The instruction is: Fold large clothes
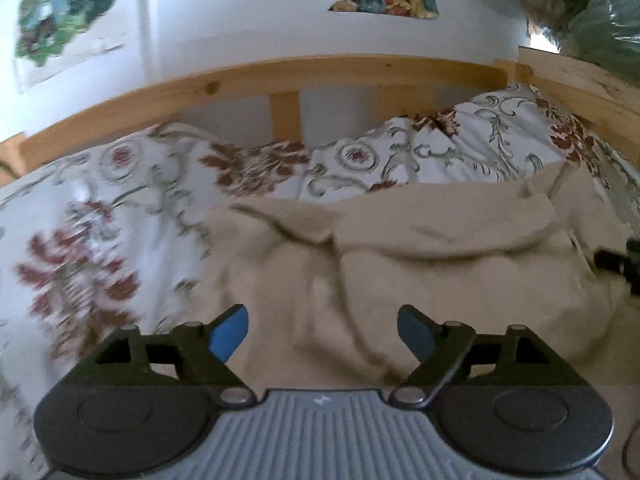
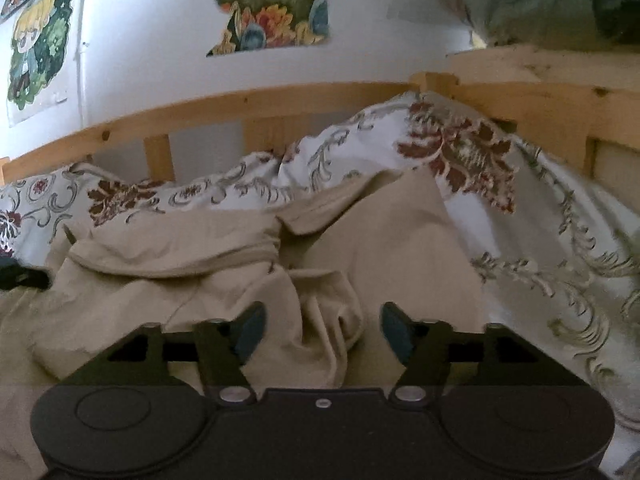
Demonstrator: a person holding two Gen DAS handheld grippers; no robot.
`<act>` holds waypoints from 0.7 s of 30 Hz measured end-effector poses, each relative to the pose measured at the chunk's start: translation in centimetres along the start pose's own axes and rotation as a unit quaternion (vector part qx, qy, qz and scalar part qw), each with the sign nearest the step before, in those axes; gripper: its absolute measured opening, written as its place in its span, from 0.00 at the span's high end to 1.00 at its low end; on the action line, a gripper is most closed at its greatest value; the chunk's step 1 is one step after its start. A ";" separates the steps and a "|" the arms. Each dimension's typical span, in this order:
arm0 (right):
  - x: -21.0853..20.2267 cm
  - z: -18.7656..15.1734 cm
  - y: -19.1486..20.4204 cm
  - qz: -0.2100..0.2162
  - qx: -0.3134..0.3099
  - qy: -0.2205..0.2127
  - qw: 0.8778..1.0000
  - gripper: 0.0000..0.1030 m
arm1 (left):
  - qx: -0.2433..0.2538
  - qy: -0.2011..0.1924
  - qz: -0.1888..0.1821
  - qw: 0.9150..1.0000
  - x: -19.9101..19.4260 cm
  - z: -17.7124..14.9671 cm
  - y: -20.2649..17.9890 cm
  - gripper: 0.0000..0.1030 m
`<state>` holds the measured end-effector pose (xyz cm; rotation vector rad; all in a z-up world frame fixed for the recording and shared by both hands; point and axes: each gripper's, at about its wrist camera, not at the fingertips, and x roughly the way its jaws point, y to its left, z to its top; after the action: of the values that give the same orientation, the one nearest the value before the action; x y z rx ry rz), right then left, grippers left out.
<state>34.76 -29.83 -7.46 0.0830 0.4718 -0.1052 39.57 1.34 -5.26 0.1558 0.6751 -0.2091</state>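
A large beige garment [image 1: 420,264] lies crumpled on the bed, with folds and a zipped edge; it also shows in the right wrist view [image 2: 192,264]. My left gripper [image 1: 323,336] is open, its blue pads apart, just above the garment's near part with nothing between them. My right gripper [image 2: 322,334] is open too, its pads either side of a bunched fold of the garment without closing on it. A dark part of the other gripper [image 1: 618,266] shows at the right edge of the left wrist view, and another [image 2: 20,276] at the left edge of the right wrist view.
A floral white bedcover [image 1: 100,220] lies under and behind the garment, bunched up at the back right [image 2: 460,160]. A wooden bed rail [image 1: 320,76] runs behind it against a white wall with posters [image 2: 264,12]. A green bundle [image 2: 552,0] sits on a wooden ledge at top right.
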 end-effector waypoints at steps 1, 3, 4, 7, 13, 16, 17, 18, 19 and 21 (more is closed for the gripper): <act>-0.6 0.2 0.1 0.007 -0.004 -0.007 1.000 0.11 | 0.001 0.005 0.003 1.000 -1.0 -0.4 0.3 0.12; -1.7 0.7 0.8 0.027 -0.021 -0.018 0.999 0.07 | 0.007 0.006 0.014 1.000 -3.5 -1.4 0.7 0.03; -2.1 0.9 1.1 0.034 -0.028 -0.019 0.999 0.05 | 0.010 0.002 0.020 1.000 -4.8 -2.0 0.9 0.02; -4.7 1.8 2.5 0.060 -0.045 -0.033 0.997 0.01 | 0.026 -0.011 0.029 0.999 -9.0 -3.7 1.3 0.01; -13.2 3.1 5.2 0.132 -0.082 -0.044 0.987 0.01 | 0.030 -0.029 -0.001 0.999 -15.6 -7.3 0.5 0.01; -17.7 3.7 7.0 0.145 -0.146 -0.028 0.978 0.01 | 0.035 -0.020 -0.046 0.998 -17.3 -9.3 -0.6 0.01; -19.1 3.5 7.4 0.146 -0.167 -0.022 0.975 0.01 | 0.043 -0.017 -0.061 0.997 -17.6 -9.9 -1.1 0.01; -20.4 3.2 7.9 0.151 -0.191 -0.016 0.970 0.01 | 0.052 -0.013 -0.076 0.996 -17.7 -10.4 -1.6 0.01; -21.7 2.6 8.2 0.158 -0.216 -0.009 0.964 0.01 | 0.063 -0.011 -0.090 0.994 -17.9 -11.0 -2.2 0.01; -23.9 0.7 9.1 0.180 -0.276 0.024 0.944 0.01 | 0.092 -0.004 -0.113 0.989 -17.8 -12.2 -3.5 0.01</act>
<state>14.99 -18.94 4.58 -0.3809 0.5127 0.3920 17.79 3.01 -3.63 0.2552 0.6644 -0.4892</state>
